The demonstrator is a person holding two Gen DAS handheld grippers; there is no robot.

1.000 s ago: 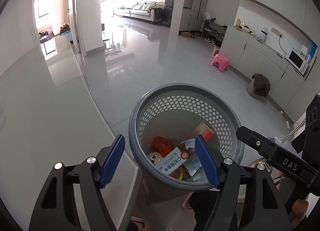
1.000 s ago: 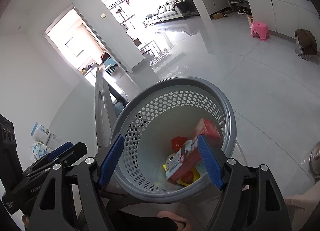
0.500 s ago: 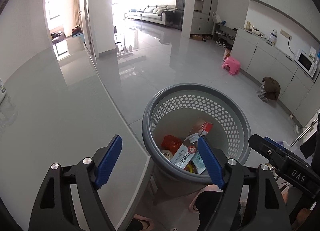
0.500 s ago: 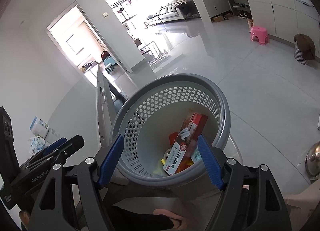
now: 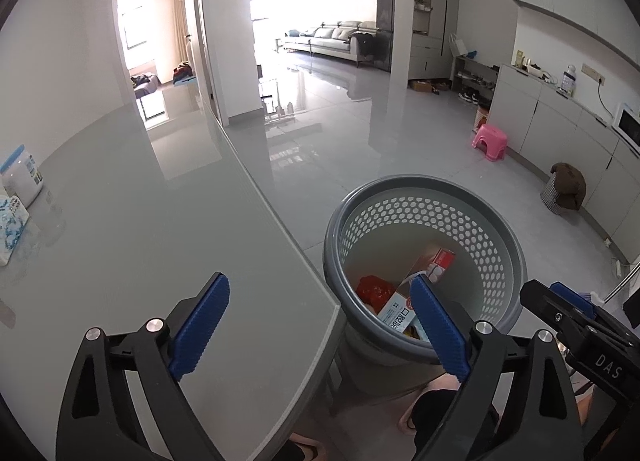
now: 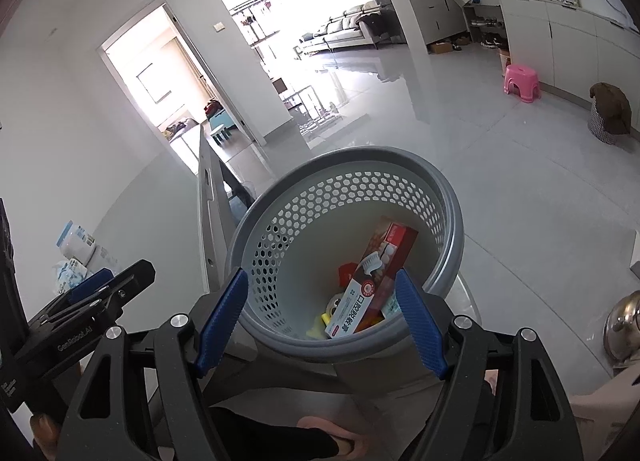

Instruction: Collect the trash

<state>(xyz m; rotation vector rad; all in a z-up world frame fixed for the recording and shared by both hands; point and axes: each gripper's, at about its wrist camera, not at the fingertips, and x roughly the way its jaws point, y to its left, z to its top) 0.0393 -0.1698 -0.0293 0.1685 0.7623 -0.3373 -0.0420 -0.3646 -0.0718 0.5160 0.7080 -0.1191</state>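
A grey perforated trash basket (image 5: 472, 197) stands on the floor beside the table corner; it also shows in the right wrist view (image 6: 452, 197). Inside lie a long toothpaste box (image 6: 372, 285), a red wrapper (image 5: 370, 288) and other small trash. My left gripper (image 5: 320, 325) is open and empty, above the table corner and the basket's near rim. My right gripper (image 6: 320, 317) is open and empty, above the basket's near rim. Each gripper shows at the edge of the other's view.
The grey glass table (image 5: 140, 229) fills the left, with a white tub (image 5: 22, 175) and a tissue pack (image 5: 10, 223) at its far left. A pink stool (image 5: 490, 141), a covered basket (image 5: 564, 189) and cabinets stand at the right. A metal pot (image 6: 624, 325) sits low right.
Both grippers have drawn back and up from the basket, the left one shifting left over the table. The toothpaste box has settled lower in the basket. Both stay open.
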